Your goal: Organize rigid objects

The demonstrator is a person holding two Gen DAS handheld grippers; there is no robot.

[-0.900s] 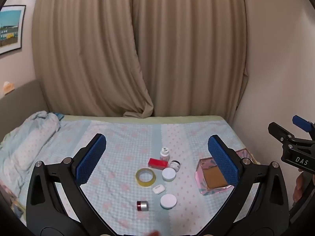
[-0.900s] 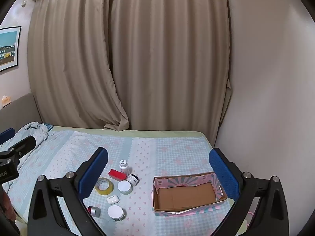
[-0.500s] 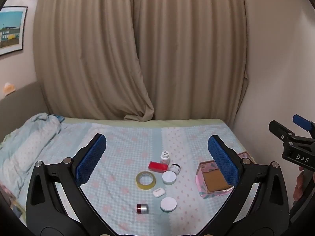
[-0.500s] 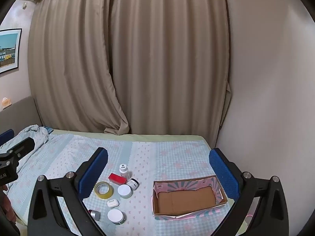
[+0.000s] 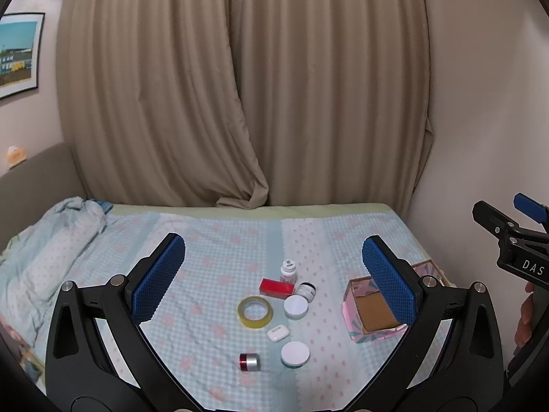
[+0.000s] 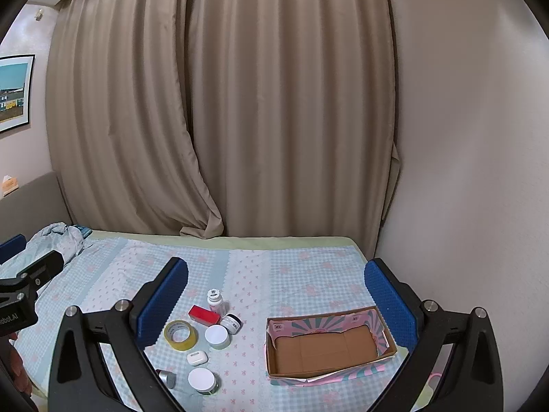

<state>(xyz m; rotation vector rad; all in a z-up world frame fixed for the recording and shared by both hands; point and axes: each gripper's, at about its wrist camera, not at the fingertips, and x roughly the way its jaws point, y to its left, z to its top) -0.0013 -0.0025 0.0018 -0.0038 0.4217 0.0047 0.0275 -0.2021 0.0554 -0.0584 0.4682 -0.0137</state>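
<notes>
Small objects lie clustered on the bed: a yellow tape roll (image 5: 255, 311) (image 6: 180, 334), a red box (image 5: 276, 288) (image 6: 205, 315), a white pill bottle (image 5: 288, 271) (image 6: 215, 300), a small dark-lidded jar (image 5: 306, 290) (image 6: 232, 322), two white-lidded jars (image 5: 295, 306) (image 5: 295, 354), a white earbud case (image 5: 278, 332) (image 6: 197, 357) and a red-and-silver cylinder (image 5: 249, 362). An empty pink cardboard box (image 6: 327, 345) (image 5: 372, 312) stands to their right. My left gripper (image 5: 272, 279) and right gripper (image 6: 276, 300) are both open, empty and held above the bed.
The bed (image 5: 219, 250) has a light blue checked sheet. A crumpled blanket (image 5: 51, 240) lies at its left. Beige curtains (image 5: 240, 86) hang behind and a wall (image 6: 463, 171) runs along the right side.
Both grippers have tilted or risen a little, so the objects and box sit lower in both views. Nothing on the bed has moved.
</notes>
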